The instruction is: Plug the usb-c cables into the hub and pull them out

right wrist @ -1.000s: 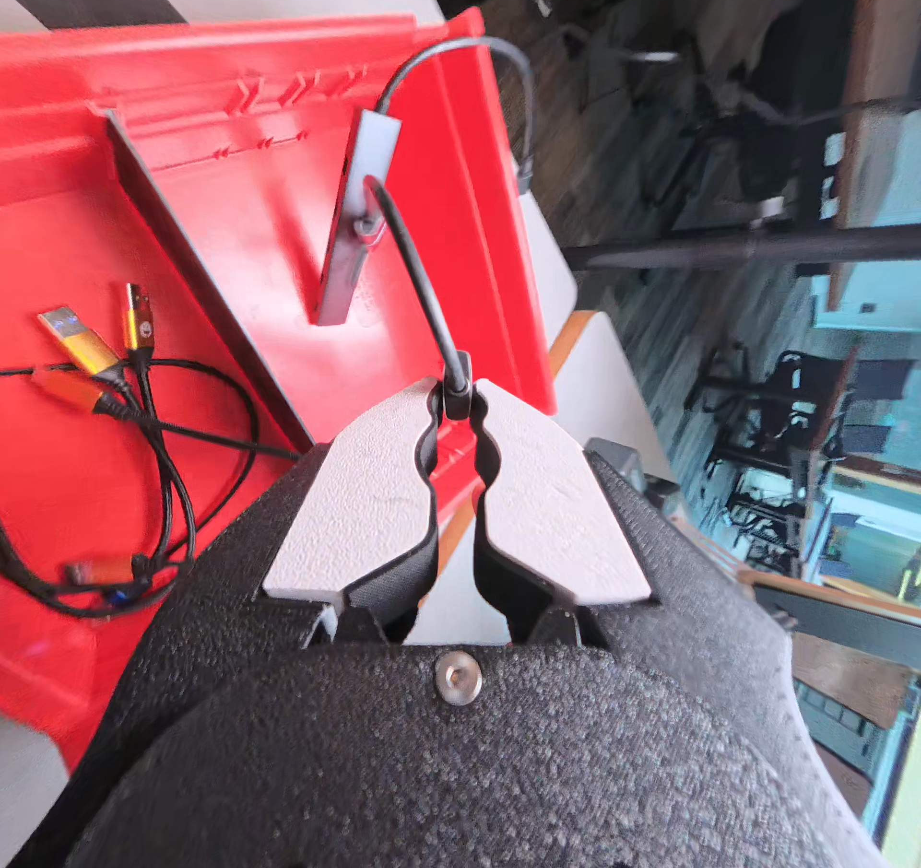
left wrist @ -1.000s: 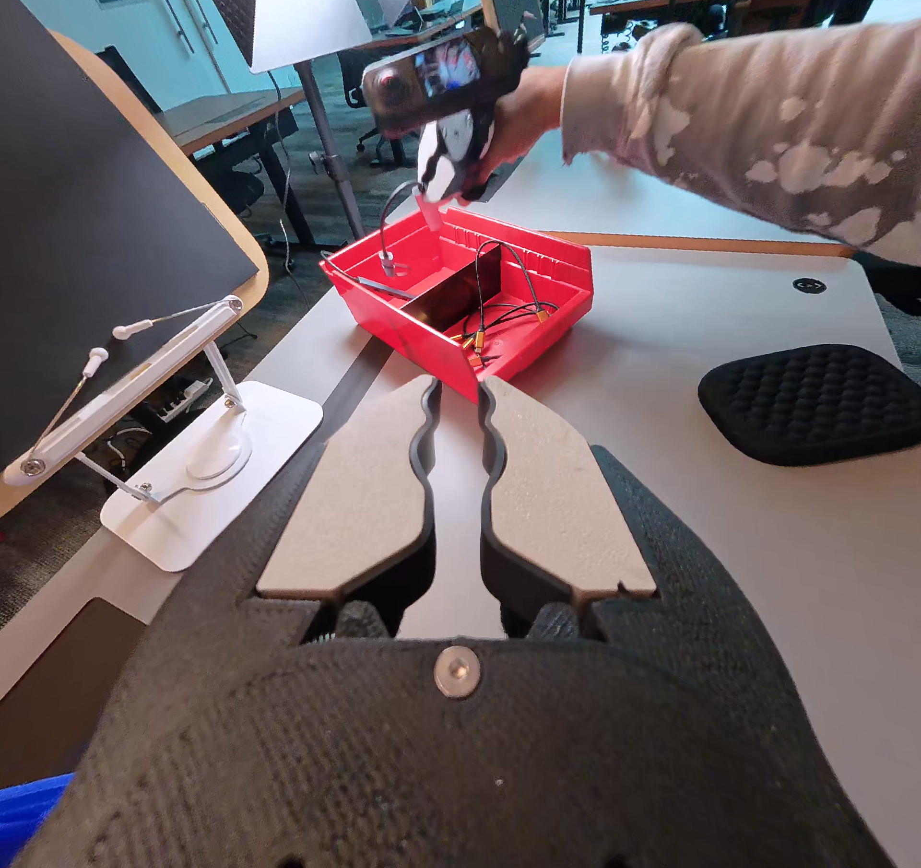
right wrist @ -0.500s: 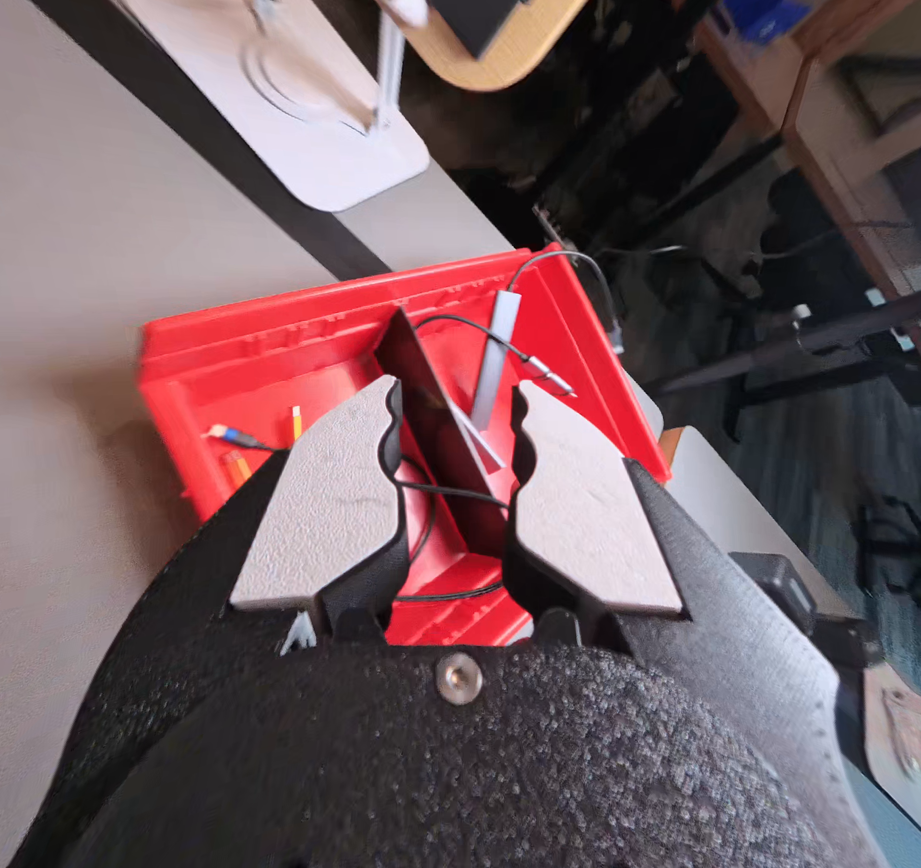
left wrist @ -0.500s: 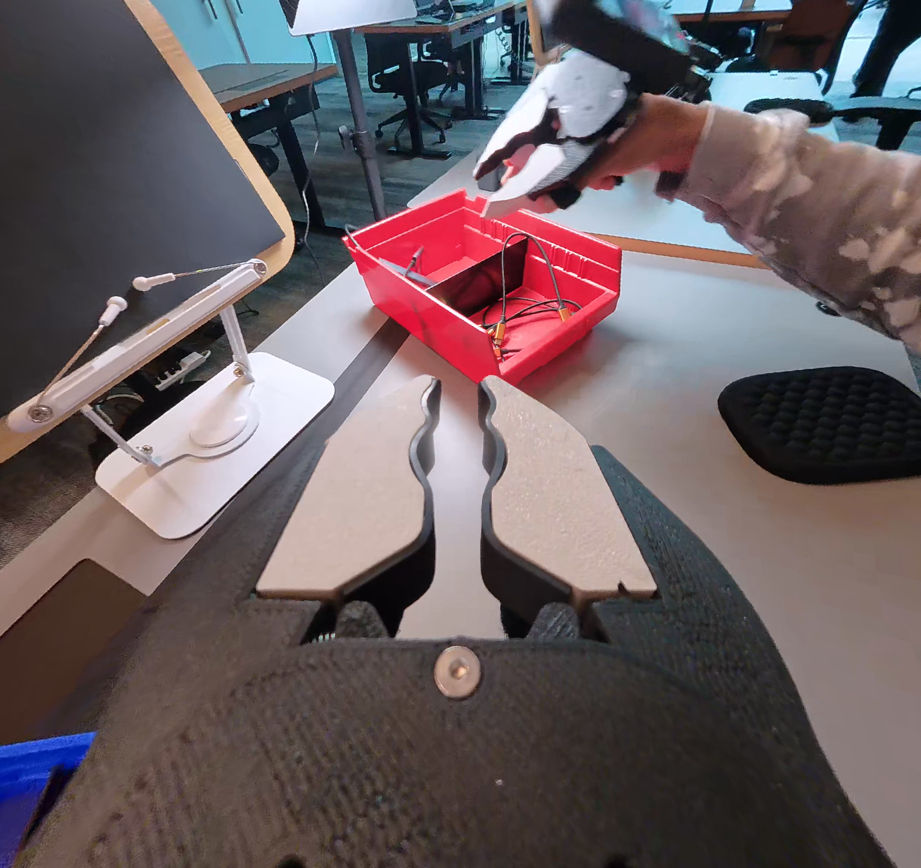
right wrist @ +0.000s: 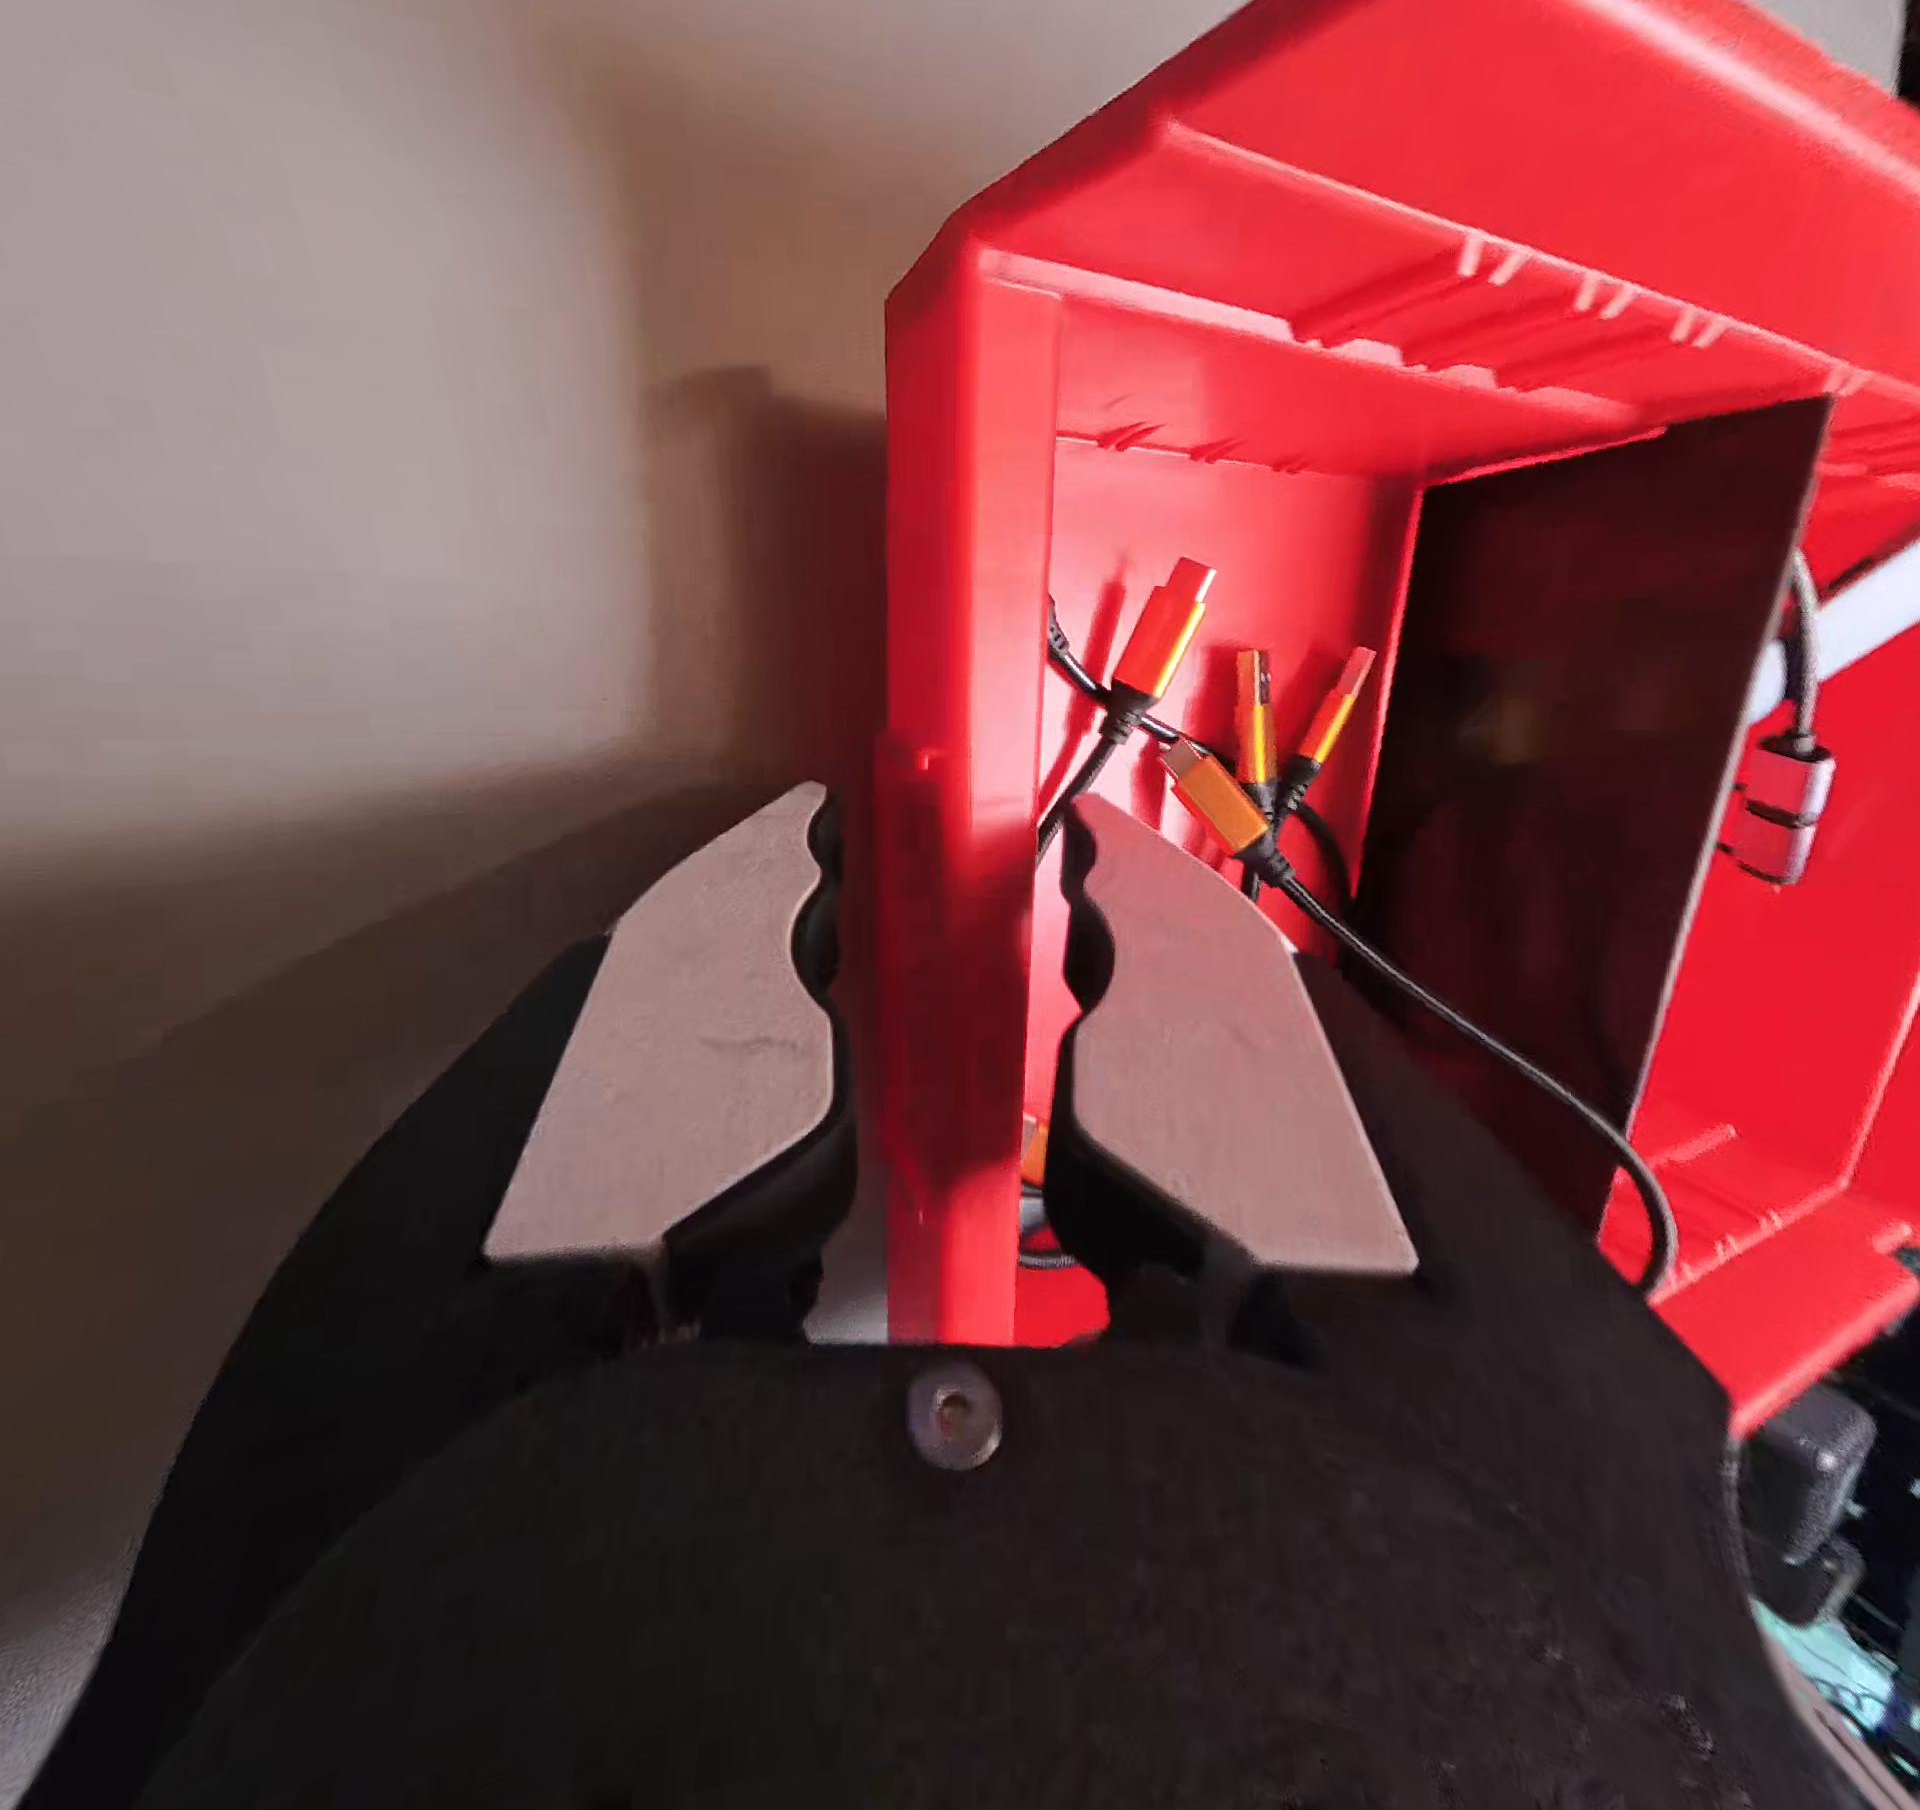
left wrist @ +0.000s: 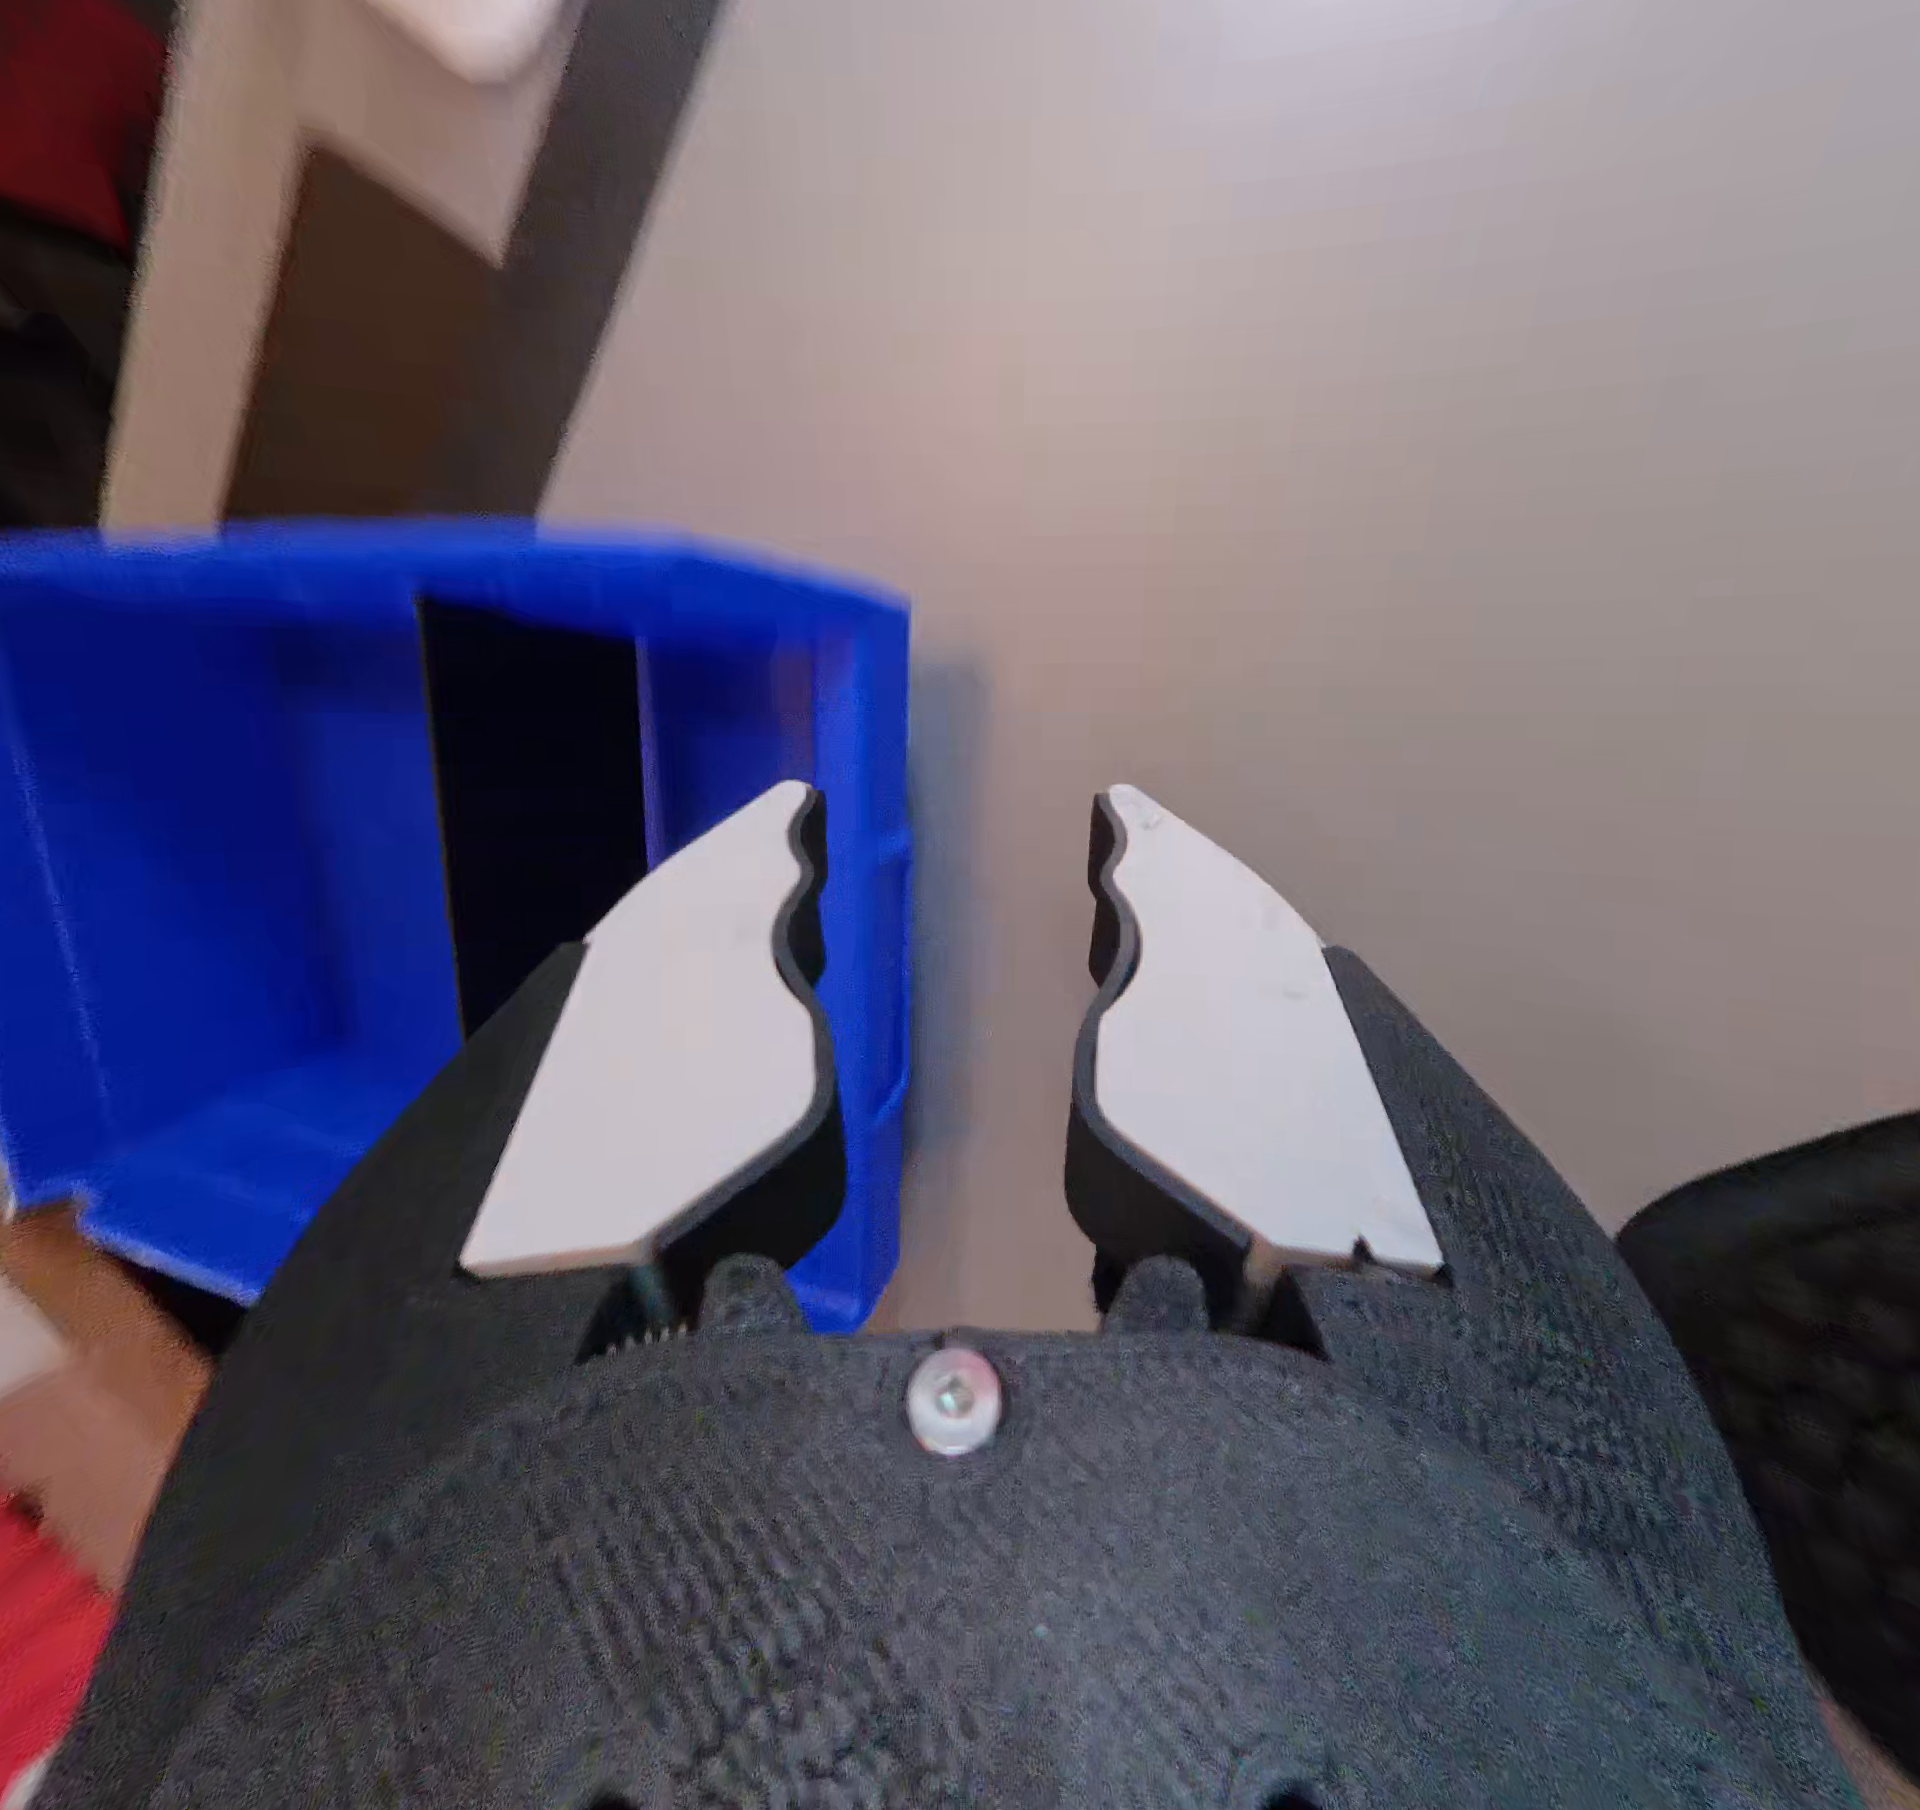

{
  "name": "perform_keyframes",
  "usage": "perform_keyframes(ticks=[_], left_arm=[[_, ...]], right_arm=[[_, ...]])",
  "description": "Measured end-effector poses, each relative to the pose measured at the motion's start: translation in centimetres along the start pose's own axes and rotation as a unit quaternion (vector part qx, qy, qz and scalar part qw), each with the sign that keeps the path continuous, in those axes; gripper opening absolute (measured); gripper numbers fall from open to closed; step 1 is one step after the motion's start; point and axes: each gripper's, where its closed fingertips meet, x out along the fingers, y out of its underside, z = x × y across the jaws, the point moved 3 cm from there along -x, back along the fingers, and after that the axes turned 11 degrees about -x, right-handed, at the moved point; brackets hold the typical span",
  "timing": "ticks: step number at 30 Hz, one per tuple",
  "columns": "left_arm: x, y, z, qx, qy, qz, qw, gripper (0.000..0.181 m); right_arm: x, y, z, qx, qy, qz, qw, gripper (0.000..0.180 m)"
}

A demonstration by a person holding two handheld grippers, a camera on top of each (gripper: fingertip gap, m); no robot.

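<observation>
Jaws spread on both: right gripper (right wrist: pixel 948 825) straddles red bin (right wrist: pixel 961 929) wall w/ orange-tipped cables (right wrist: pixel 1210 804) inside; left gripper (left wrist: pixel 954 830) by blue bin (left wrist: pixel 873 929) on bench (left wrist: pixel 1351 410).

motion blur both views; hard shadow on table (right wrist: pixel 416 617); wide-angle bending at edges.

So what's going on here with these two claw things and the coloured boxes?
A person holds a gripper in each hand. The right gripper has its fingers open astride one wall of the red bin, where orange-tipped cables lie. The left gripper is open beside a blue bin, holding nothing. No cable is being handled just now.
</observation>
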Motion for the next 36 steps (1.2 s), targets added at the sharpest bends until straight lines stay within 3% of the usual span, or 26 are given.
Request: perform_keyframes(ticks=[1, 5, 8, 11, 17, 22, 28, 30, 33, 36], left_arm=[[0.9, 1.8, 0.7, -0.001, -0.01, 0.033, 0.999, 0.051], [4.1, 6.9, 2.3, -0.006, -0.027, 0.111, 0.993, 0.062], [6.0, 7.7, 2.9, -0.001, -0.045, 0.114, 0.992, 0.056], [6.9, 6.8, 3.9, -0.003, -0.061, 0.091, 0.994, 0.03], [6.8, 4.9, 1.3, 0.031, -0.049, 0.045, 0.997, 0.029], [5.4, 3.2, -5.4, 0.12, -0.027, -0.004, 0.992, 0.028], [5.4, -2.0, -12.0, 0.234, -0.014, -0.061, 0.97, 0.029], [5.5, -3.4, -12.8, 0.247, -0.019, -0.086, 0.965, 0.03], [4.0, -4.6, -13.4, 0.185, -0.01, -0.154, 0.971, 0.038], [0.7, -4.7, -15.8, 0.079, 0.083, -0.271, 0.956, 0.037]], right_arm=[[0.5, -0.1, 0.0, -0.008, -0.007, 0.007, 1.0, 0.032], [1.1, -0.6, -0.1, -0.013, -0.022, 0.003, 1.0, 0.028], [1.1, -0.6, 0.0, -0.015, -0.021, 0.0, 1.0, 0.028], [1.1, -0.4, 0.0, -0.025, -0.022, 0.005, 0.999, 0.028], [0.0, -0.9, 2.2, -0.048, -0.019, -0.011, 0.999, 0.028], [-2.8, -4.2, 8.6, -0.099, -0.013, -0.058, 0.993, 0.028], [-5.4, -6.7, 14.1, -0.152, 0.024, -0.07, 0.986, 0.03], [-6.4, -6.8, 14.8, -0.126, 0.053, -0.079, 0.987, 0.033], [-11.0, -6.8, 15.4, -0.013, 0.082, -0.182, 0.98, 0.036], [-15.7, -3.3, 14.3, 0.143, 0.145, -0.264, 0.943, 0.032]])
